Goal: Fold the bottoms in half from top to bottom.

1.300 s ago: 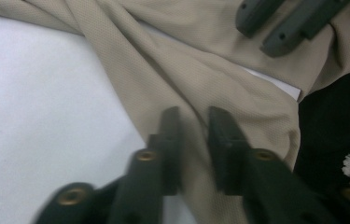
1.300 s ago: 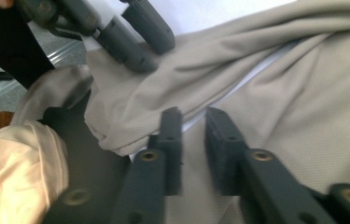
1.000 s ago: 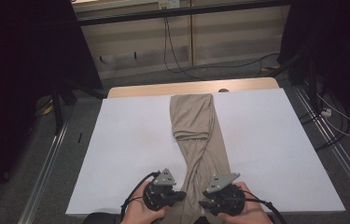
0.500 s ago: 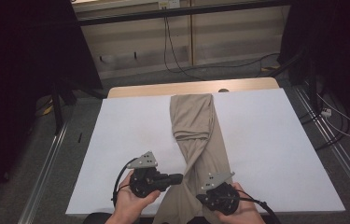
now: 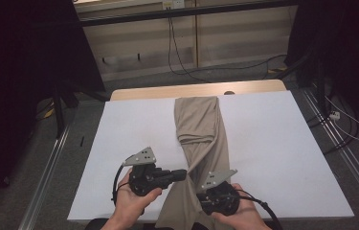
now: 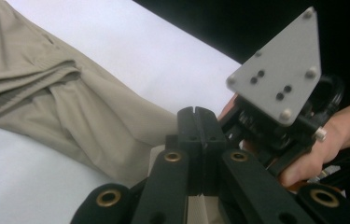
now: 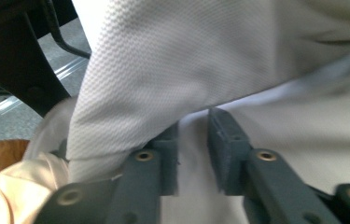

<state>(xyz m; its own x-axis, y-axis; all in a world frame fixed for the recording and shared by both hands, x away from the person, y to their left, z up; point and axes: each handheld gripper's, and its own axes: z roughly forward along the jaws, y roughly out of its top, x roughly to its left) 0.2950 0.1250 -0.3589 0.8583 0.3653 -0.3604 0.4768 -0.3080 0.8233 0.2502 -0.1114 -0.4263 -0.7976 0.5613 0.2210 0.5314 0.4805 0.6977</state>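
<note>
Plainly unlabelled, beige trousers (image 5: 201,132) sit pinched in the left hand-held gripper (image 5: 183,174); right hand-held gripper (image 7: 193,149) parted.

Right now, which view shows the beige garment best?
The high view: the whole beige garment lies lengthwise on the white table, its fold visible. The left gripper view shows its folded part beyond the shut left gripper. The right gripper view shows blurred close-up cloth at the right gripper.

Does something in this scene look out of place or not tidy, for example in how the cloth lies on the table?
Yes. The beige garment is not flat: partway down, the cloth bunches into a crumpled fold, and below it the strip twists. Its near end hangs over the front edge of the white table, between the left gripper and the right gripper.
</note>
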